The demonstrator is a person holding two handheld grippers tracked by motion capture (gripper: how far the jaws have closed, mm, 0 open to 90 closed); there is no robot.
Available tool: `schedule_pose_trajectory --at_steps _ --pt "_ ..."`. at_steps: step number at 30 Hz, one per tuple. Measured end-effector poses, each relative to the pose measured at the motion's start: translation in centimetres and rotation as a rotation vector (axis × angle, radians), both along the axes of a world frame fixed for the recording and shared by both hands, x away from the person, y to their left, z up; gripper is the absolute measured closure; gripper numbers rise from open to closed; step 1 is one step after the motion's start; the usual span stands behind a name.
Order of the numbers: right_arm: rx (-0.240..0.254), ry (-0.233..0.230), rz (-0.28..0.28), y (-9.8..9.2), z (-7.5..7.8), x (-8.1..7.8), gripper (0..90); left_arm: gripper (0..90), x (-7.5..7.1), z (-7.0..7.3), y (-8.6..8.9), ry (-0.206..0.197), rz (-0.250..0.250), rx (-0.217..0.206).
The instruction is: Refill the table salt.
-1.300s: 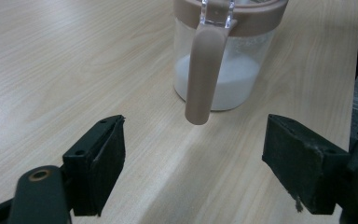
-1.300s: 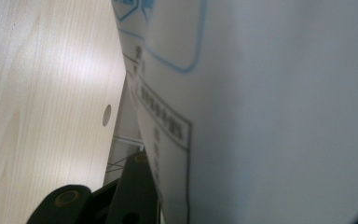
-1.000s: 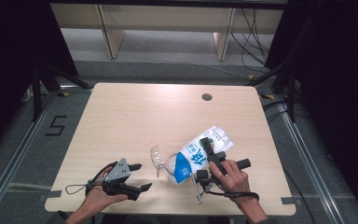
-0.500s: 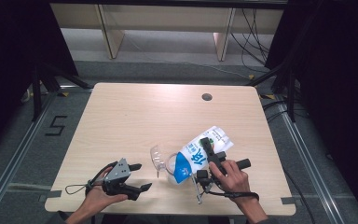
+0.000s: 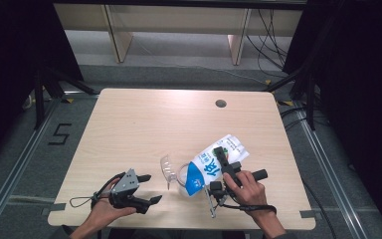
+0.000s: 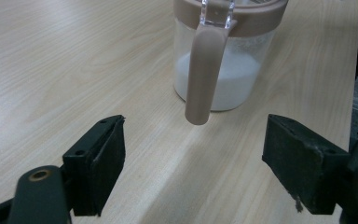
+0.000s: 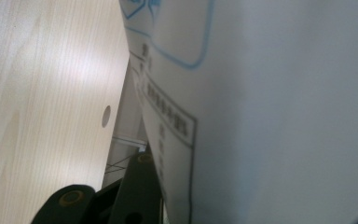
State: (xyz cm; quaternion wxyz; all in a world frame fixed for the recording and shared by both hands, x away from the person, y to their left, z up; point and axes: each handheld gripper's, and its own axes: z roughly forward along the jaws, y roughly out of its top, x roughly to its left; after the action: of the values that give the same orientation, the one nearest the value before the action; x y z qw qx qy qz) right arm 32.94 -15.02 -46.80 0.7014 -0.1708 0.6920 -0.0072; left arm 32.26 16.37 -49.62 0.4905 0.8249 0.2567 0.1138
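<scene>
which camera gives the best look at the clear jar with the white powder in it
The left gripper view: the jar stands close ahead of the open jaws, with its brown lid rim, brown handle and white powder plain. The high view shows it small and glassy beside the tilted bag. The right gripper view looks along the bag's side.

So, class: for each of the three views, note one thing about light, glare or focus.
High view: glare whitens the far edge of the table, surroundings dark. Left gripper view: the jar is fairly sharp, the near black pads soft. Right gripper view: the white bag sits so close that its print blurs; a pale sheen streaks the wood.
</scene>
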Motion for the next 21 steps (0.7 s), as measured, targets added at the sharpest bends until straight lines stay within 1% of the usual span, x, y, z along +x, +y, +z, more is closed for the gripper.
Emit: schedule_pose_trajectory --at_steps 6,8,9,10,11,16,17,18,19,20,21 --pt "0.013 0.005 -0.005 -0.02 -0.14 -0.02 72.7 20.7 0.01 0.00 0.00 0.000 0.000 0.000" --pt "0.000 0.003 0.001 0.01 -0.02 0.01 72.7 20.7 0.01 0.00 0.00 0.000 -0.001 0.001" --pt "-0.015 -0.005 0.008 0.06 0.11 0.02 72.8 20.7 0.01 0.00 0.00 0.000 -0.001 0.001" --pt "-0.016 -0.007 0.011 0.07 0.15 0.04 72.8 20.7 0.01 0.00 0.00 0.001 0.000 0.000" --pt "0.001 0.001 0.003 0.01 0.01 0.03 72.8 20.7 0.01 0.00 0.00 0.001 0.000 0.000" --pt "0.008 0.002 -0.001 -0.01 -0.09 0.00 72.9 20.7 0.00 0.00 0.00 0.001 0.000 0.000" --pt "0.000 0.001 0.000 0.01 -0.02 0.00 72.9 20.7 0.00 0.00 0.01 0.000 0.000 0.000" --pt "-0.018 -0.009 0.009 0.07 0.14 0.02 73.0 20.7 0.01 0.00 0.01 0.001 0.000 0.000" --pt "-0.019 -0.010 0.011 0.08 0.15 0.04 73.0 20.7 0.01 0.00 0.01 0.001 0.000 0.000" --pt "0.006 -0.001 -0.002 -0.02 -0.04 0.00 73.0 20.7 0.00 0.00 0.00 0.001 0.000 -0.001" --pt "0.003 0.001 -0.003 -0.02 -0.05 0.00 73.0 20.7 0.00 0.00 0.01 0.000 0.000 0.000"
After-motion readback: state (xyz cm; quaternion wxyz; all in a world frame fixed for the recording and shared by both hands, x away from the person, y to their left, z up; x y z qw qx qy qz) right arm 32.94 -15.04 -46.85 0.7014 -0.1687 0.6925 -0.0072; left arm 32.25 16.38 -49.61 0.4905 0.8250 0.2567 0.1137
